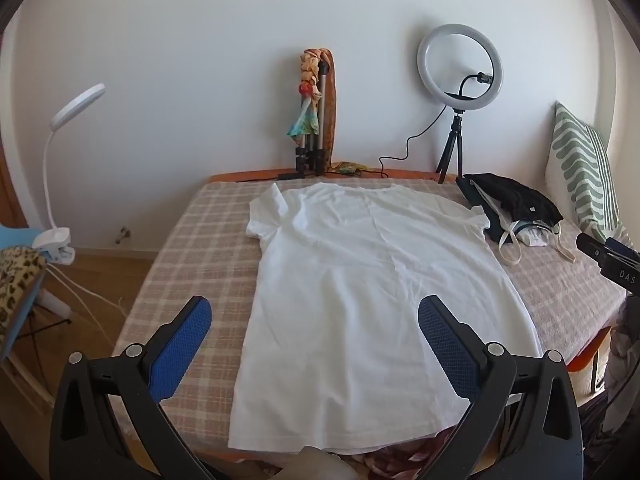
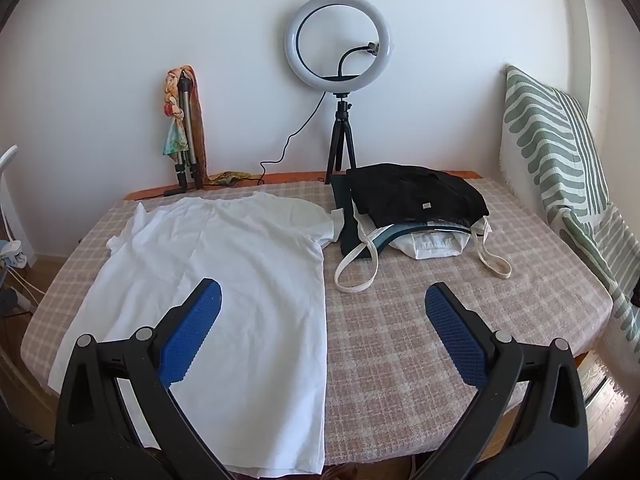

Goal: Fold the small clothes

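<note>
A white T-shirt (image 1: pixel 360 280) lies flat on the checked table cover (image 1: pixel 192 248), collar at the far side, hem at the near edge. It also shows in the right wrist view (image 2: pixel 224 280), on the left half of the table. My left gripper (image 1: pixel 314 312) is open and empty, held above the shirt's lower part, near its left side. My right gripper (image 2: pixel 322 300) is open and empty, above the shirt's right edge. Part of the right gripper (image 1: pixel 608 256) shows at the right edge of the left wrist view.
A pile of folded dark and white clothes and a tote bag (image 2: pixel 412 216) lies at the far right of the table. A ring light on a tripod (image 2: pixel 340 80) and a folded tripod with scarves (image 2: pixel 184 128) stand by the wall. A striped cushion (image 2: pixel 560 160) leans at the right.
</note>
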The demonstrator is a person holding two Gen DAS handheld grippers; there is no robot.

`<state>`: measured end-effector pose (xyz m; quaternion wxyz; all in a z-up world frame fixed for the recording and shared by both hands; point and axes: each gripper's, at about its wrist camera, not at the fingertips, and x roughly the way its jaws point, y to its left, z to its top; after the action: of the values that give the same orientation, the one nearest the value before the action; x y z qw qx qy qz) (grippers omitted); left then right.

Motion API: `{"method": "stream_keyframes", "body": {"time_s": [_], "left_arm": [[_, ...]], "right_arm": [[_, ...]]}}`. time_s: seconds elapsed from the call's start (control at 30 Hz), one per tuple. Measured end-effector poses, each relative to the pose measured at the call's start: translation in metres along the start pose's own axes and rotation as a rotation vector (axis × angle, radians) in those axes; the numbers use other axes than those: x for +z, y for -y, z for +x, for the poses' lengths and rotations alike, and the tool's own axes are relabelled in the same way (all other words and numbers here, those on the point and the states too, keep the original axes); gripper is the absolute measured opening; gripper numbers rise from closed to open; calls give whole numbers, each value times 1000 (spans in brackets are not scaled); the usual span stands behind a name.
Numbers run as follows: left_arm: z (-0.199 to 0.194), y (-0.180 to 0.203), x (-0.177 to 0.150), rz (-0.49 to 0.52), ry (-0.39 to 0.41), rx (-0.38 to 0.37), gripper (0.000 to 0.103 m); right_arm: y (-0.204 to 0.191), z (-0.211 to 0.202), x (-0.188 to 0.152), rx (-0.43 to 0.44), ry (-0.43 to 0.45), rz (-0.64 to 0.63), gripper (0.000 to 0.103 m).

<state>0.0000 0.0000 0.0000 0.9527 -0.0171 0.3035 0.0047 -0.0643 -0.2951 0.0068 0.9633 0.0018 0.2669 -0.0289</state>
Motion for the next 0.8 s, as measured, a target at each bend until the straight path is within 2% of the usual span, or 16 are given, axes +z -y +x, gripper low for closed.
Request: {"method": "stream_keyframes", "body": {"time_s": [0.8], "left_arm": [[0, 2, -1, -15, 2, -9, 102]], "right_arm": [[-1, -4, 5, -4, 36, 14, 103]]}}
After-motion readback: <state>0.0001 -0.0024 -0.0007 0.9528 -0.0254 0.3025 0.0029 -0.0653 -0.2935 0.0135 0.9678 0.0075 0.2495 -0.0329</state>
